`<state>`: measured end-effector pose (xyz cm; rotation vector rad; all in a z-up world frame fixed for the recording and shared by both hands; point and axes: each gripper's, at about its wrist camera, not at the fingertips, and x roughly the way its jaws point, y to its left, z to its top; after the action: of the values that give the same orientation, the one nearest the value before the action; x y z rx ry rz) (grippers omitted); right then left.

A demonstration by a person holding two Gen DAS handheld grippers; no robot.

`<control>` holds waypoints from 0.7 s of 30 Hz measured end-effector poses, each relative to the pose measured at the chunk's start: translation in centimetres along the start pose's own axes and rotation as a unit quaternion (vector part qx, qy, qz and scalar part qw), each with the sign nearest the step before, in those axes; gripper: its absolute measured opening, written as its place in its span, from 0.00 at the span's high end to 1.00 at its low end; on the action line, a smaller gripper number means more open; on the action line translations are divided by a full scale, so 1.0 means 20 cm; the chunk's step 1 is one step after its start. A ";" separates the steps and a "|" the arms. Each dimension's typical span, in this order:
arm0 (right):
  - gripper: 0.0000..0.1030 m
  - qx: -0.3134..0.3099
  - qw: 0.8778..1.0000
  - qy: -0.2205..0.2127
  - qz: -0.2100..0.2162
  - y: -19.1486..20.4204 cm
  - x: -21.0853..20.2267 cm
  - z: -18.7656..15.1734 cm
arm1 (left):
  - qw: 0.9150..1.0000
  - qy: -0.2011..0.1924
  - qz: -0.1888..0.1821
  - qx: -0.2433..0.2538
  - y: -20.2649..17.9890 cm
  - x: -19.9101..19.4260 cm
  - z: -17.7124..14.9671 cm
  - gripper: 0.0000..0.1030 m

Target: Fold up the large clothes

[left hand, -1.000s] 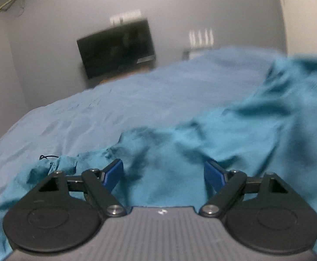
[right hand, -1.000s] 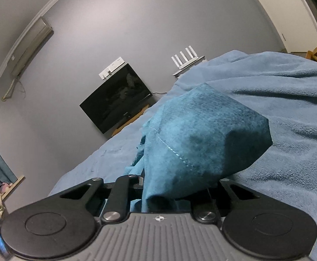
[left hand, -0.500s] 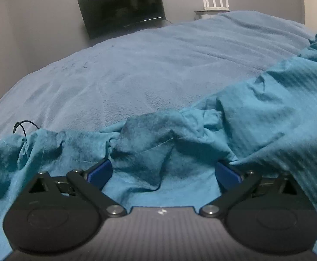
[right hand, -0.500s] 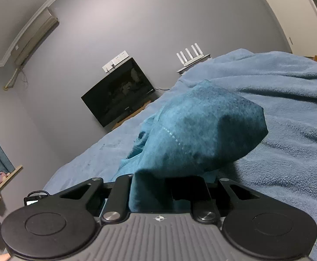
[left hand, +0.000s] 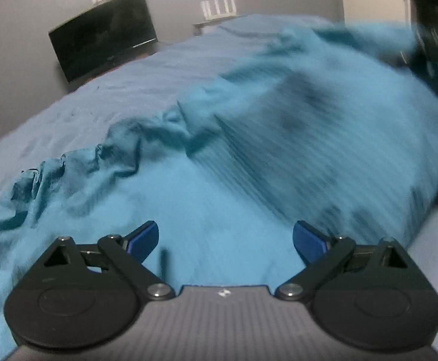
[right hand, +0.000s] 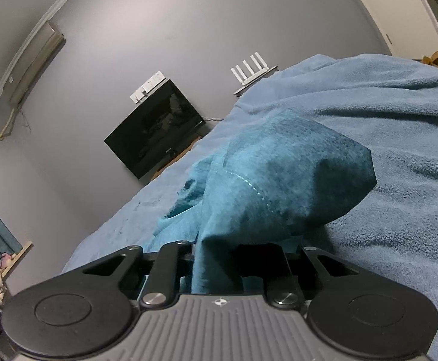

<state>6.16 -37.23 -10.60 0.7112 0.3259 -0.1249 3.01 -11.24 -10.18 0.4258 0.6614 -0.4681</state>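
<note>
Left wrist view: left gripper (left hand: 225,240) is wide open over the teal cloth (left hand: 249,165) on the bed (left hand: 113,90).
Right gripper (right hand: 219,266): pinched on a cloth bunch (lifted).
Risk: blurry cloth could slip, crumpling the fold.

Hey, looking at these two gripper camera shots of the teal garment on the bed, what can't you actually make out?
- Right gripper fingertips: right wrist view, covered by the bunched teal garment they clamp.
- Garment's type and full outline: left wrist view, motion blur smears its right half; frame edges cut it.
- Dark object at top right: left wrist view, blurred and cut off.
- Television screen: too dark to read.
</note>
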 end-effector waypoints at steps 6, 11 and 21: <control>0.80 -0.011 1.000 0.007 -0.007 0.04 -0.01 -0.01 | 1.000 0.013 0.009 -0.015 -0.01 0.05 -0.03 0.06; 0.82 -0.022 1.000 -0.007 0.006 0.05 -0.05 0.00 | 0.999 0.001 0.012 -0.045 0.14 -0.17 0.01 0.06; 0.86 -0.187 0.982 -0.034 0.022 0.49 -0.15 -0.01 | 0.979 0.037 0.193 -0.060 0.97 -0.40 -0.12 0.06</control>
<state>5.37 -29.65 -3.63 0.3406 0.2587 -0.0443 6.77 7.99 -2.30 0.4451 0.6560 -0.0441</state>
